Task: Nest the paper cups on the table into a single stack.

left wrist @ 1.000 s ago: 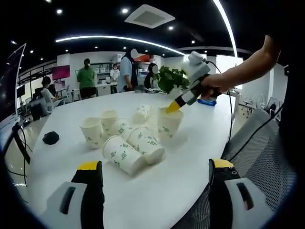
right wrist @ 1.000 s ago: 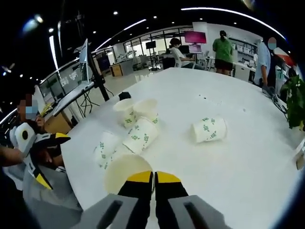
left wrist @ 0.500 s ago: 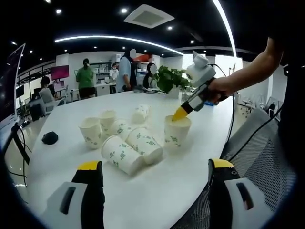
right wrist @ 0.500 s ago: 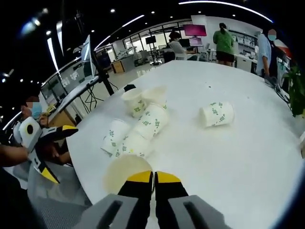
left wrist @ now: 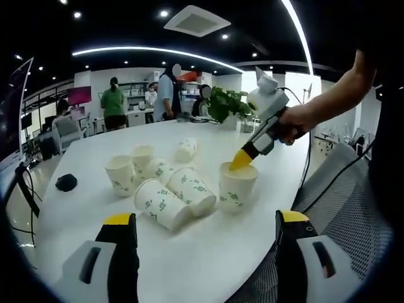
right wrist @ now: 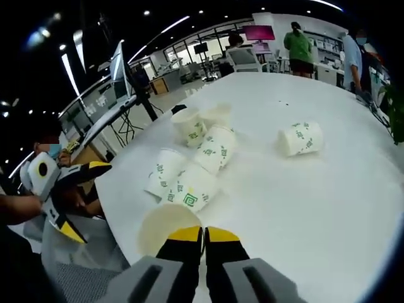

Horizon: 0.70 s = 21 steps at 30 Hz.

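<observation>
Several white paper cups with green print sit on the white table (left wrist: 202,259). Two stand upright (left wrist: 120,173) (left wrist: 143,157); three lie on their sides (left wrist: 163,204) (left wrist: 193,189) (left wrist: 158,168), and one lies apart farther back (left wrist: 186,150). My right gripper (left wrist: 242,160) is shut on the rim of an upright cup (left wrist: 237,188) that touches or hovers just above the table, beside the lying cups. Its own view has the shut gripper (right wrist: 203,234) pinching that cup's rim (right wrist: 165,225). My left gripper (left wrist: 206,221) is open near the table's edge, holding nothing, and also appears open (right wrist: 85,201).
A black object (left wrist: 66,182) lies at the table's left. A potted plant (left wrist: 227,104) stands at the far end. People stand in the office behind. A mesh chair (left wrist: 353,214) is at the right. The lone lying cup (right wrist: 300,137) has bare table (right wrist: 315,208) around it.
My right gripper has brought its cup nearer and lower, from tilted above the table to upright beside the lying cups. The left gripper has stayed put.
</observation>
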### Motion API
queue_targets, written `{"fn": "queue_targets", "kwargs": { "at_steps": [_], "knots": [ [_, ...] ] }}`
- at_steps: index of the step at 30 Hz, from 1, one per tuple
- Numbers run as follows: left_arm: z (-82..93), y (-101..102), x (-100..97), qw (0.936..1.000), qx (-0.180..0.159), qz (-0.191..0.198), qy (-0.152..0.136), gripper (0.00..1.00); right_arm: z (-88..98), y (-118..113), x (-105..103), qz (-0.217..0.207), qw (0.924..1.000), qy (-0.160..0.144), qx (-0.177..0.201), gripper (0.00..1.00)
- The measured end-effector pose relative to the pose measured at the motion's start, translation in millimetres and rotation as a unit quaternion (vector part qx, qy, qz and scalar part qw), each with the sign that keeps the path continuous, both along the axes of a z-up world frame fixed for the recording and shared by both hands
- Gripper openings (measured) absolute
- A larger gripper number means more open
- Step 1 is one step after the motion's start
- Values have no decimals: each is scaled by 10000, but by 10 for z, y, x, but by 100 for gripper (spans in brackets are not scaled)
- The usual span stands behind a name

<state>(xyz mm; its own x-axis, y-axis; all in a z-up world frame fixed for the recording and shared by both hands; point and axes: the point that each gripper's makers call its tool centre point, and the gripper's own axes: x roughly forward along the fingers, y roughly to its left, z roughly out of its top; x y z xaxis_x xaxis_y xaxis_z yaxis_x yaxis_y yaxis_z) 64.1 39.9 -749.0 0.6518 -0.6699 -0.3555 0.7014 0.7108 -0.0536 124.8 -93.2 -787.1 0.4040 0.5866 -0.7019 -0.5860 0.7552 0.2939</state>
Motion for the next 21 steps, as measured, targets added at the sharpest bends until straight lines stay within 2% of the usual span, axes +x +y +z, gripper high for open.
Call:
{"fn": "queue_targets", "kwargs": {
  "at_steps": [13,18,21],
  "knots": [
    [-4,-2,6,10000,13,1,17,90,-36,19,23,63,9999,-84,-112,0],
    [-4,-4,11,10000,12,8,26,89,-37,20,29,32,10000,-81,-41,1],
    [-1,-2,18,10000,-7,26,30,89,2,46,28,12,9999,-79,152,4]
  ]
}}
